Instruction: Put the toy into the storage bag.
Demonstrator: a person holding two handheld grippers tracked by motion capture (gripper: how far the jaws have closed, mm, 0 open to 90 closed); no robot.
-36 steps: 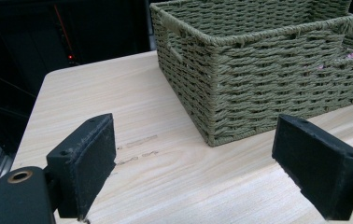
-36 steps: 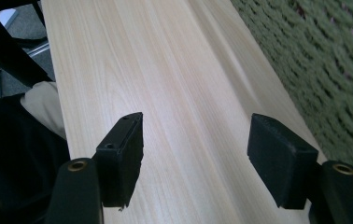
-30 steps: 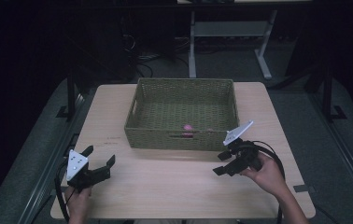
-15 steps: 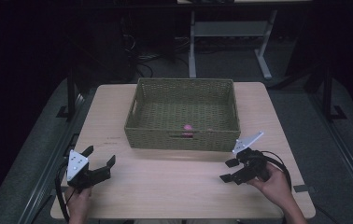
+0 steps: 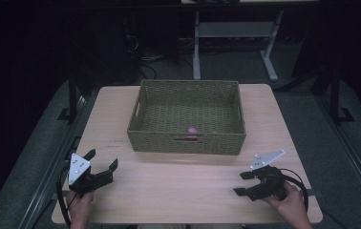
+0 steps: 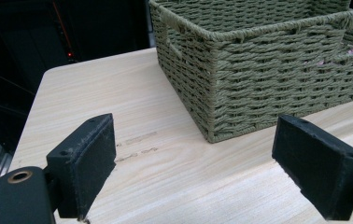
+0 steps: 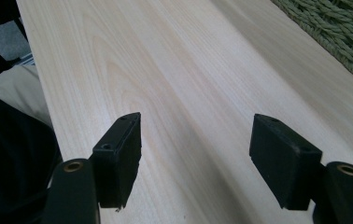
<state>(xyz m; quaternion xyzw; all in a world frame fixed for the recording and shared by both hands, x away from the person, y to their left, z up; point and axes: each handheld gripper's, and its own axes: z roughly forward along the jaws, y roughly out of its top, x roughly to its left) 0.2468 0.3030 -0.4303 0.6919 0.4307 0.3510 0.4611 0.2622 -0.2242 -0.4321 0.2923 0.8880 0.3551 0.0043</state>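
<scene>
Step in hand: by my read, the drop-off is done and both hands sit back at the near edge of the table (image 5: pixel 178 191).
Pink item: lying in the basket (image 5: pixel 186 143), just behind its near wall, a small pink thing (image 5: pixel 191 129), too small to identify.
Left gripper (image 5: pixel 103 160): released, jaws spread wide over bare wood at the near left, nothing between them; the basket corner sits just ahead.
Right gripper (image 5: pixel 241 183): jaws have just been opening, nothing between them, low over the near right of the table, pointing leftward.
Next move: with nothing loose on the tabletop, I'd judge the call is either to rest there or reach back into the basket.
</scene>
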